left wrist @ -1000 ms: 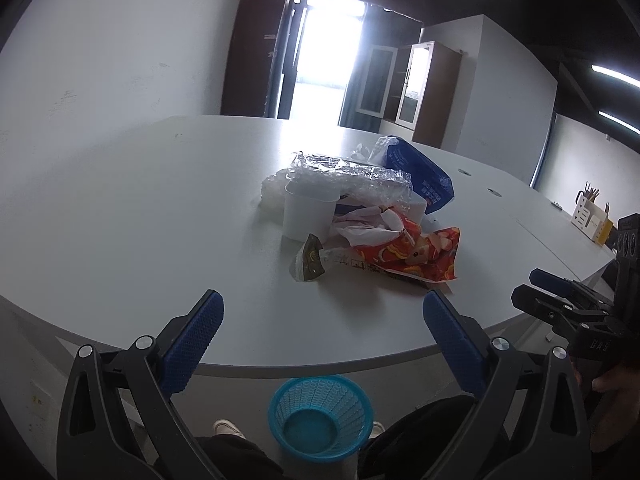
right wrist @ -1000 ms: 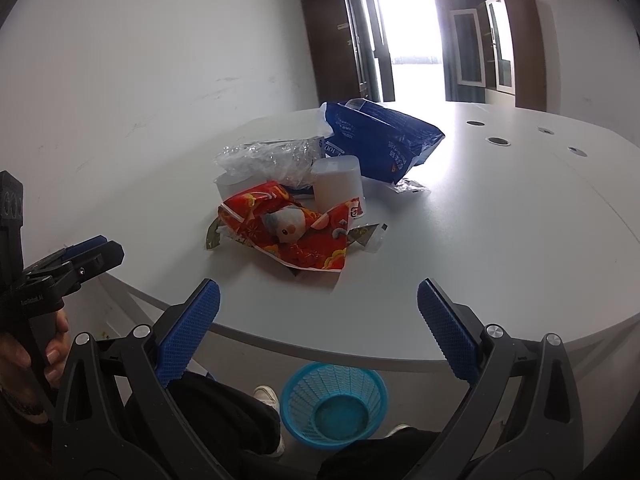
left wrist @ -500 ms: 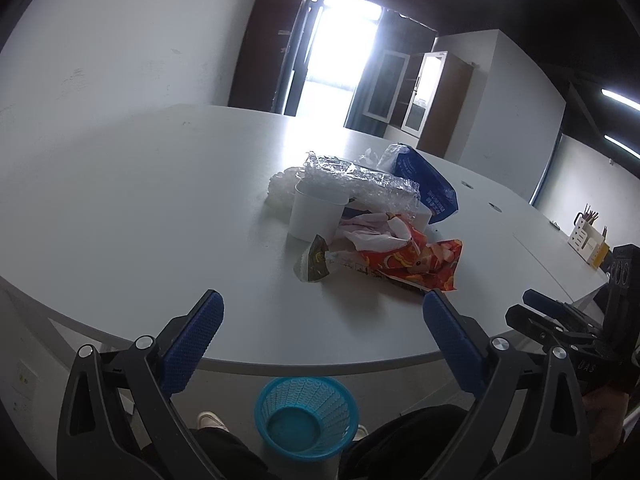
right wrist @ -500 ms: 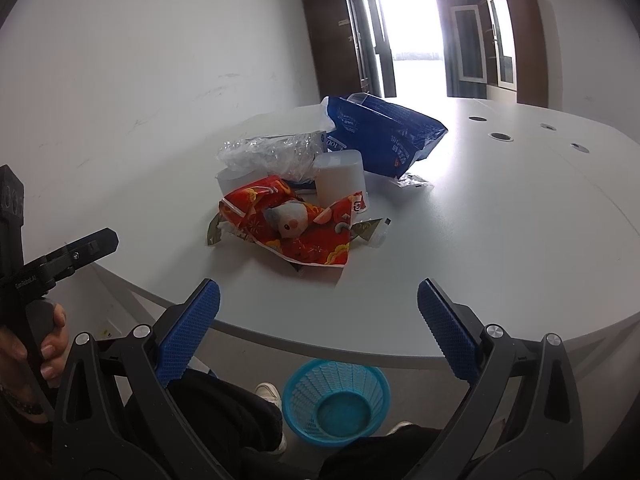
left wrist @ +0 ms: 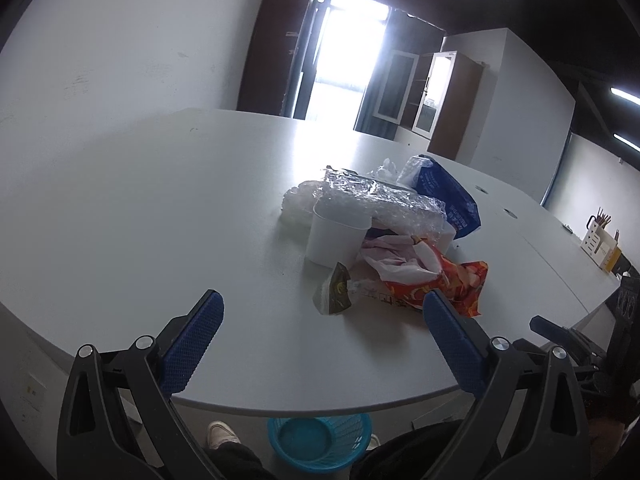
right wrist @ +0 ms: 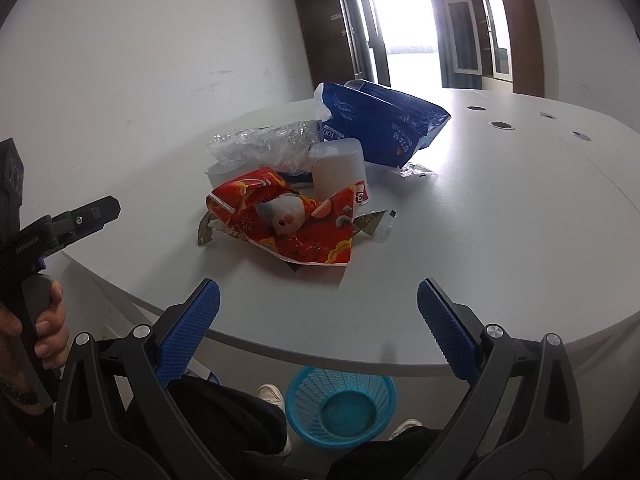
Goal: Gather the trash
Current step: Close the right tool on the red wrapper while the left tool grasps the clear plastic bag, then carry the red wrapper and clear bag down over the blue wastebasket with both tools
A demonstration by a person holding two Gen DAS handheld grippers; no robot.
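A heap of trash lies on the white table [left wrist: 160,216]: a red patterned wrapper [right wrist: 292,224] [left wrist: 448,280], a white cup [left wrist: 336,236] [right wrist: 340,168], crumpled clear plastic [left wrist: 380,200] [right wrist: 264,144], a blue bag [right wrist: 380,120] [left wrist: 444,196] and a small olive sachet [left wrist: 336,292] [right wrist: 370,220]. A blue mesh basket [right wrist: 340,408] [left wrist: 320,442] stands on the floor under the table edge. My left gripper [left wrist: 324,344] is open and empty above the near edge. My right gripper [right wrist: 320,320] is open and empty, short of the red wrapper.
The person's legs and white shoes [right wrist: 272,394] are beside the basket. A desk organizer with pencils [left wrist: 600,248] stands at the table's far right. Cable holes [right wrist: 500,125] dot the tabletop. Cabinets and a bright doorway are behind.
Both grippers have moved forward and a little higher over the table edge, nearer the trash heap. Both jaws stay open and nothing has been picked up.
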